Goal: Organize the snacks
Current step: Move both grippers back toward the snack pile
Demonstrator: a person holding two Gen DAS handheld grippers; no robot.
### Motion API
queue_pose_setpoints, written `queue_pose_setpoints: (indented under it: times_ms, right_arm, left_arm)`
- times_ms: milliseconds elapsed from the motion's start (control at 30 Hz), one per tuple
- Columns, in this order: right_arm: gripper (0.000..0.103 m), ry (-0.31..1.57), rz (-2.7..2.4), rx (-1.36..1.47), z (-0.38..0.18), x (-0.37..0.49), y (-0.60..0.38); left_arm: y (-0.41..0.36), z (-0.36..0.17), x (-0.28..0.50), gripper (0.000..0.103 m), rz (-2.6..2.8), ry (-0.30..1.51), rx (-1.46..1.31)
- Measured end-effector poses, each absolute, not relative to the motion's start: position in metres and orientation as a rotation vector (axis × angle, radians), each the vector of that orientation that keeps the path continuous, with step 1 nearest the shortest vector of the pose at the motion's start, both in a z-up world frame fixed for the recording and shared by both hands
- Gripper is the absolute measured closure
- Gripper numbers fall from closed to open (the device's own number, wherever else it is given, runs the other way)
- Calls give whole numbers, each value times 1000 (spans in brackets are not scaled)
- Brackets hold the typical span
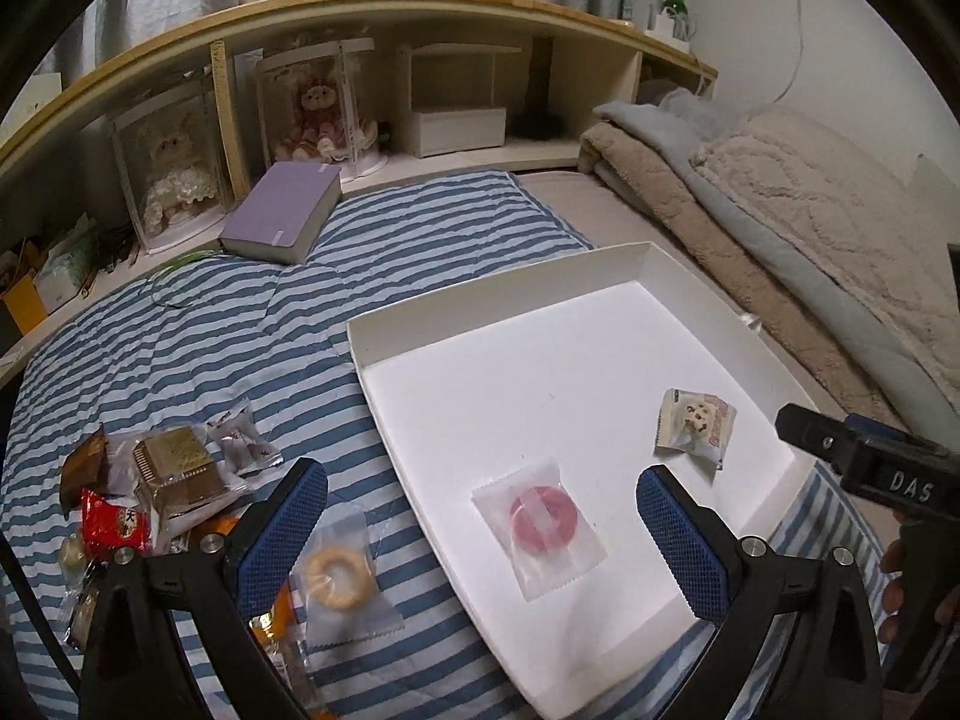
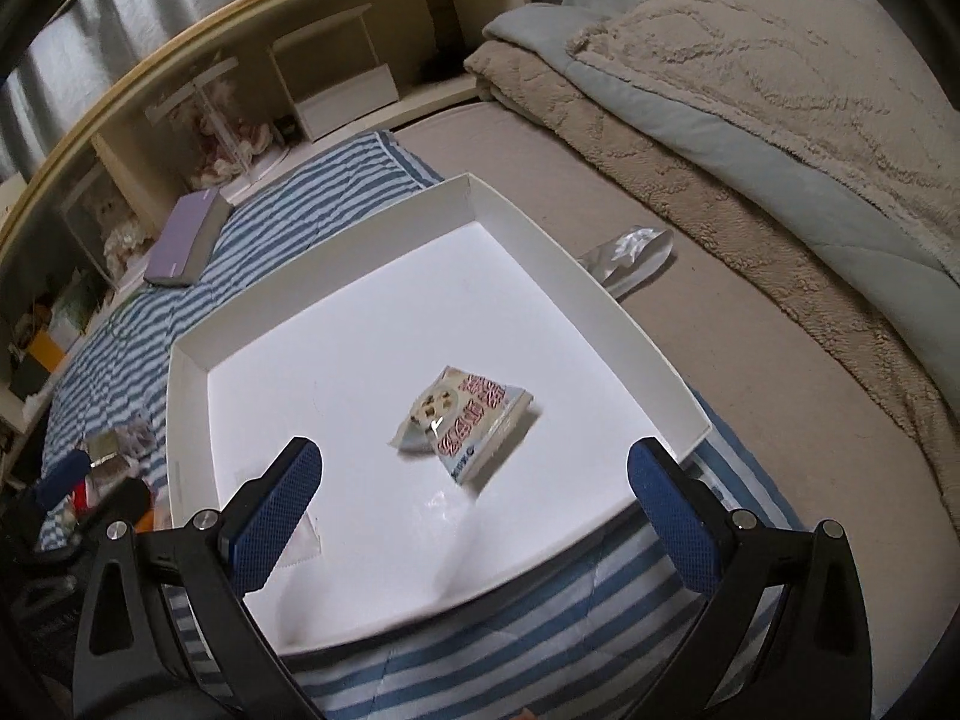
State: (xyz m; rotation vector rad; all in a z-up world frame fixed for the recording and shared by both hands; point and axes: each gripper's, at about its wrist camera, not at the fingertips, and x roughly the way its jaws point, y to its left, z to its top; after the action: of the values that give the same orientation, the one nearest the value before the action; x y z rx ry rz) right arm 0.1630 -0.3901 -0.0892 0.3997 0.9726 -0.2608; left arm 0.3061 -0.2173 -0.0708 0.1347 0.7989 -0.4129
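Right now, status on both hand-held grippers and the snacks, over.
Left hand-held gripper open, empty. Right hand-held gripper open, empty. Pink ring snack and cookie packet in white tray; snack pile waiting on striped blanket. Nothing blocking.

White tray floor lies mostly bare; snack pile crowds its left.

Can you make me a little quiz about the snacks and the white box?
1. How many snacks lie inside the white box?
2. True or false: the left gripper is squeezing the pink ring candy.
3. Where is the snack pile: A) in the box, B) on the striped blanket, C) on the purple book?

Key:
1. Two: the pink ring candy and the cookie packet.
2. False; its jaws are open.
3. B
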Motion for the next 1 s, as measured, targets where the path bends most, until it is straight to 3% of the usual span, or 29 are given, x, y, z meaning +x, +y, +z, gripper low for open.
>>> queue_pose_setpoints:
  times_ms: [600, 1000]
  right_arm:
    - [0, 826, -134, 319, -27, 145, -323]
    - [0, 901, 96, 289, -39, 156, -241]
  left_arm:
    - [-114, -1, 237, 0, -323, 745, 109]
    - [-27, 8, 176, 0, -158, 797, -2]
